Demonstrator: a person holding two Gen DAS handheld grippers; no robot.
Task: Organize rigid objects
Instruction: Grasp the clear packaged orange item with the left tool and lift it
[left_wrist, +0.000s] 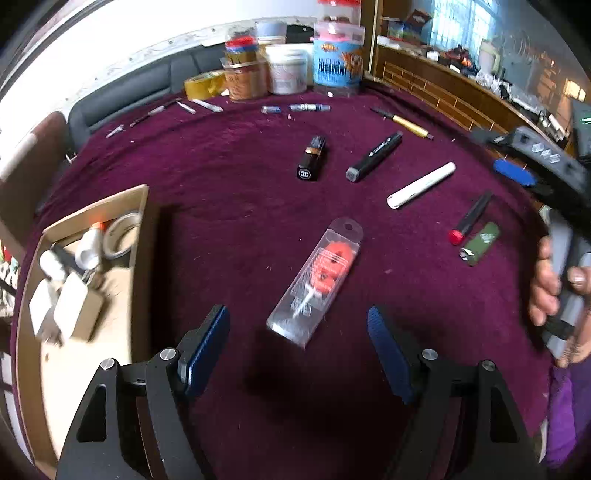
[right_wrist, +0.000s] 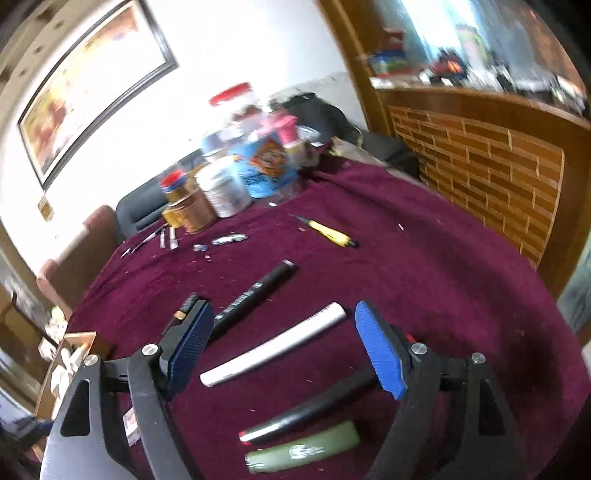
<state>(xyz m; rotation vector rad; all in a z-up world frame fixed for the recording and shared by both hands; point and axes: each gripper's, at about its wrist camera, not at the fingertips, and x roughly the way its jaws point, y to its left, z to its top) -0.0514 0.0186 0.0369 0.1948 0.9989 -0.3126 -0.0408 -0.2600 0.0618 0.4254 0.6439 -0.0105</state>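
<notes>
My left gripper (left_wrist: 297, 321) is open and empty, just above a clear plastic pack with an orange item (left_wrist: 317, 277) on the purple cloth. A cardboard box (left_wrist: 138, 206) with tape rolls and white parts stands to its left. My right gripper (right_wrist: 284, 332) is open and empty over a white tube (right_wrist: 275, 345). Near it lie a black marker (right_wrist: 255, 291), a black stick with a red cap (right_wrist: 306, 411) and a green lighter (right_wrist: 303, 448). The left wrist view also shows the white tube (left_wrist: 421, 185), the black marker (left_wrist: 373, 157), a black lipstick (left_wrist: 312, 158) and the right gripper (left_wrist: 543, 162) at the right edge.
Jars, tubs and a tape roll (left_wrist: 205, 84) crowd the table's far edge. Small blades and batteries (left_wrist: 308, 107) lie in front of them, with a yellow craft knife (right_wrist: 330, 232) to the right. A wooden counter (right_wrist: 480, 166) stands beyond the table on the right.
</notes>
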